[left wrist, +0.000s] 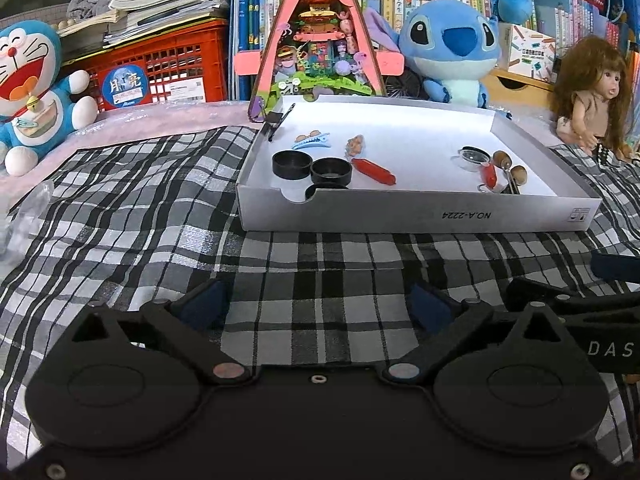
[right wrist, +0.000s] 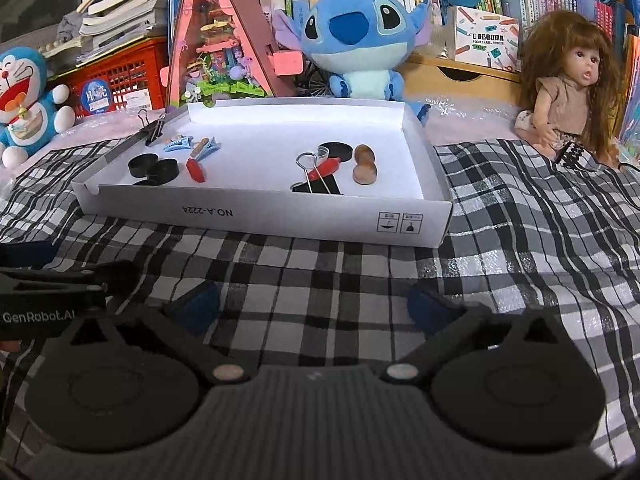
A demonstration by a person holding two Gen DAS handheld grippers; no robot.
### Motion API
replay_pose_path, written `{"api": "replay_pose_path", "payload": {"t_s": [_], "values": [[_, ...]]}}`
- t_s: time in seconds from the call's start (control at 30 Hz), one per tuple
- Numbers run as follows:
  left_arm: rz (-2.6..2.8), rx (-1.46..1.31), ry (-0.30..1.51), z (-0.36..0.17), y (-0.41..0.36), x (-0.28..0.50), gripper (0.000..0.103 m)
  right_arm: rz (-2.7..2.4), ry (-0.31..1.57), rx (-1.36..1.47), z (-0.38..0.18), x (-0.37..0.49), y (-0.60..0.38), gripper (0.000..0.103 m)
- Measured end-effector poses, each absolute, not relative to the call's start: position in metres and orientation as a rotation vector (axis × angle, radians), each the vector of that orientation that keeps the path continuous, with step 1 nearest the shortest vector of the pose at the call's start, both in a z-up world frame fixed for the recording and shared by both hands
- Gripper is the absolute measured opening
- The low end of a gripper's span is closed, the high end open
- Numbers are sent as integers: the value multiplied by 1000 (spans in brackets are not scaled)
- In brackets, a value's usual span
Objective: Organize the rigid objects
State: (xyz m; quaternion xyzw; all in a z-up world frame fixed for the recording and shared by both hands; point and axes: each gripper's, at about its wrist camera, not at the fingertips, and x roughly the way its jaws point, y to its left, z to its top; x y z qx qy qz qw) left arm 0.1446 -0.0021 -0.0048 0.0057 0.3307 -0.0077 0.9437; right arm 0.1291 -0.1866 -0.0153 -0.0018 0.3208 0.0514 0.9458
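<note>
Well ahead of both open grippers (left wrist: 316, 300) sits the white tray (left wrist: 416, 216).

Both wrist views low over cloth, facing shared white box (left wrist: 416, 216).

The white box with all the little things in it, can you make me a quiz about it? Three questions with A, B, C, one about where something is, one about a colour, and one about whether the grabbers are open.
1. Where is the binder clip that has nothing under it?
A. Clipped on the far left corner of the white box
B. On the checked cloth
C. On the doll's lap

2. What colour are the two sausage-shaped sticks?
A. Green
B. Red
C. Yellow

3. How is the right gripper?
A. Shut on a cap
B. Shut on nothing
C. Open, holding nothing

Answers:
1 A: its black body grips the box's corner wall.
2 B: both lie red on the white floor.
3 C: its blue pads stand wide apart over bare cloth.
</note>
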Motion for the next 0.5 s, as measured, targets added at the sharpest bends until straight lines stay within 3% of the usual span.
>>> {"api": "replay_pose_path", "payload": {"t_s": [0.5], "values": [[30, -6, 678, -6, 4, 145, 103, 99, 655, -8, -16, 130, -186, 103]]}}
